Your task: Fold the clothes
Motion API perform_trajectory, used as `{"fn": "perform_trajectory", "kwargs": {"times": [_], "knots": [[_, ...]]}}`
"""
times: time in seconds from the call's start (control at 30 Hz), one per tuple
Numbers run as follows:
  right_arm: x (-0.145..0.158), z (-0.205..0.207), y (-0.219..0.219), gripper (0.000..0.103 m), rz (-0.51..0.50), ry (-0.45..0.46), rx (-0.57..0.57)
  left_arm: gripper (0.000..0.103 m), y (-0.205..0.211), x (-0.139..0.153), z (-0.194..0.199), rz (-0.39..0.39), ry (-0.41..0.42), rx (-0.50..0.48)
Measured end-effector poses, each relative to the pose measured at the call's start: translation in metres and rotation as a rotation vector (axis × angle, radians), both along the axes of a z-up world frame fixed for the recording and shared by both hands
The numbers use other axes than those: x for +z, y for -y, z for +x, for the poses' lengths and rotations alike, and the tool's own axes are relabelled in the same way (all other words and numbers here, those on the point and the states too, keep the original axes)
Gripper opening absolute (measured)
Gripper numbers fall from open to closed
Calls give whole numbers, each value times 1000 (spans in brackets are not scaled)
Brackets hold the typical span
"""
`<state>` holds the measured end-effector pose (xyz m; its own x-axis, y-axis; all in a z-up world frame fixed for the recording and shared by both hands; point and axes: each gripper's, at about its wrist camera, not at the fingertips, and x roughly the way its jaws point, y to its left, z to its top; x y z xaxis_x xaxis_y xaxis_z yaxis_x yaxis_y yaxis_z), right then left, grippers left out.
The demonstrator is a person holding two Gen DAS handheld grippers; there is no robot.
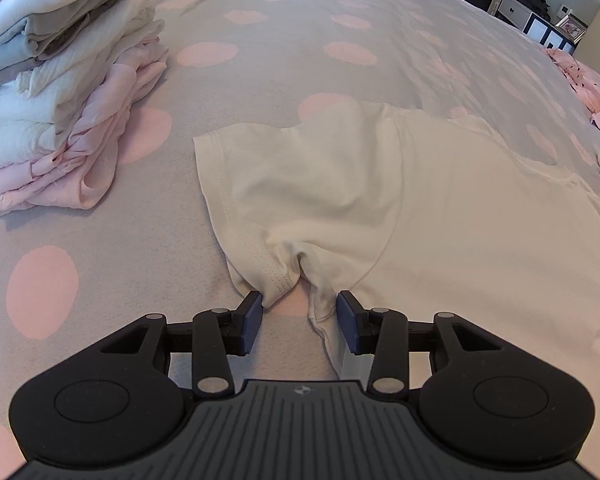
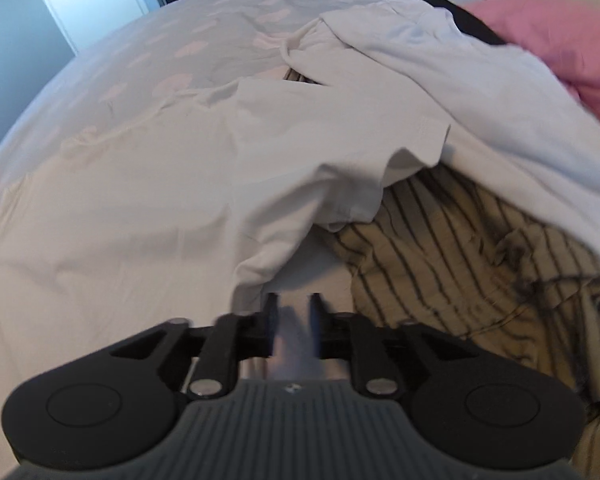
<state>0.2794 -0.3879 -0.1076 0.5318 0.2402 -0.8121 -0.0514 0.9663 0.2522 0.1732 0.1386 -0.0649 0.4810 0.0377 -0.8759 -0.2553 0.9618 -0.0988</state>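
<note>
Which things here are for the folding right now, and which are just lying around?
For the job:
white cotton T-shirt
left tool, open around its bunched underarm
right tool, open by its edge

Lying about:
stack of folded pale clothes
striped cream garment
pink cloth

Left view bright, sharp, soft daylight; right view dimmer, motion-blurred; fisheye bending, dark corners in both.
</note>
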Motion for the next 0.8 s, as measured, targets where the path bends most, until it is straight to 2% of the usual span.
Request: {"fn": "perform_trajectory", "kwargs": {"times": [0.17, 0.3, 0.47, 0.53, 0.6, 0.63, 0.8], "knots": [[-1, -1, -4, 27, 27, 32, -38, 42, 4, -1, 0, 24, -3, -9], [1, 5, -2, 27, 132, 33, -52, 42, 4, -2, 1, 25, -4, -6], [-3, 13, -6, 27, 146, 16, -58, 44, 7, -3, -1, 26, -3, 3], [-5, 16, -10, 26, 130, 12, -55, 45, 7, -3, 0, 27, -3, 4], [-6, 18, -15, 12, 107, 12, -44, 46, 7, -3, 1, 28, -3, 3], [-5, 18, -17, 10, 89, 15, -35, 46, 7, -3, 1, 28, -3, 3], [6, 19, -22, 6, -62, 18, -32, 46, 5, -3, 1, 15, 0, 1]]}}
